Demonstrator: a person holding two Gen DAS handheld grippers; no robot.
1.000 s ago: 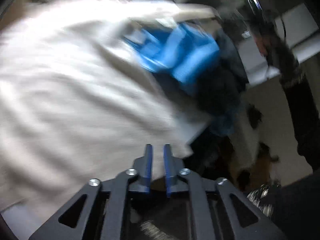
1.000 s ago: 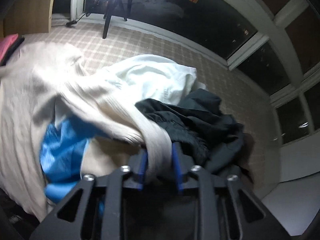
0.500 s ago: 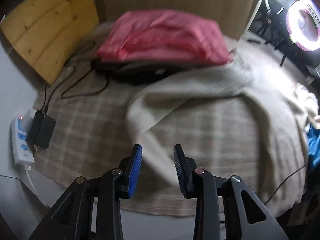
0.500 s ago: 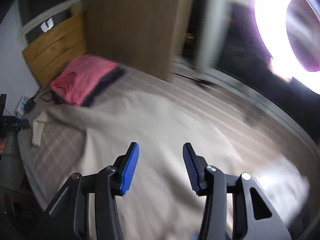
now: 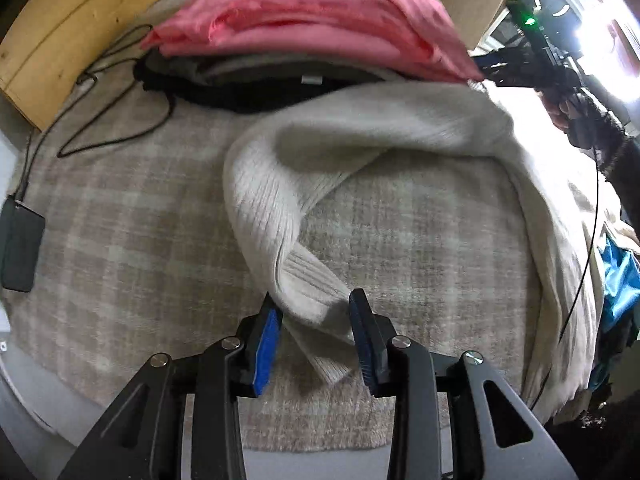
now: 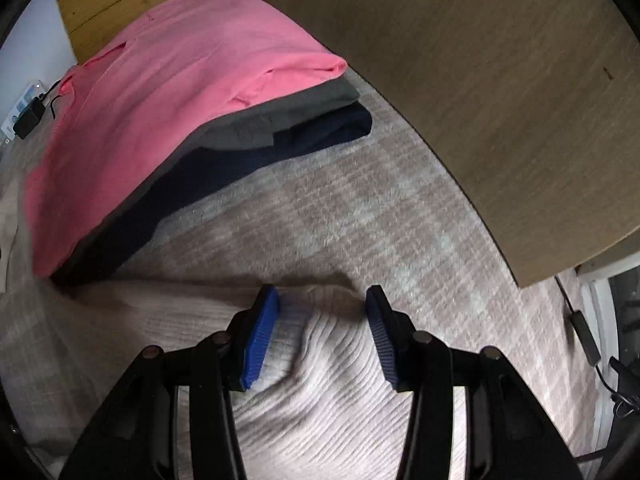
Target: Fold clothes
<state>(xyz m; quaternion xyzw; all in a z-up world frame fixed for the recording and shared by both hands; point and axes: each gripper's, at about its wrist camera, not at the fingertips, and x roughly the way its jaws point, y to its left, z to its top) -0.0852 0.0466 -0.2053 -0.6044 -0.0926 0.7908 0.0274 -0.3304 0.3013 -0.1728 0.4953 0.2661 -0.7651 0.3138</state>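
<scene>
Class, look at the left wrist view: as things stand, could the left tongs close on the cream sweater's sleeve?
Probably yes. The left tongs stand open with the ribbed sleeve of the cream sweater lying between the pads, nothing in the way.

sweater (image 5: 360, 140): cream ribbed | top shirt (image 6: 160, 92): pink | rug (image 5: 140, 240): beige plaid

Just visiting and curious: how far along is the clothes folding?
Done: a folded stack with a pink shirt on top. In hand: a cream ribbed sweater spread unfolded on the checked blanket, both grippers open over it. Left: a blue garment waiting at the edge.
</scene>
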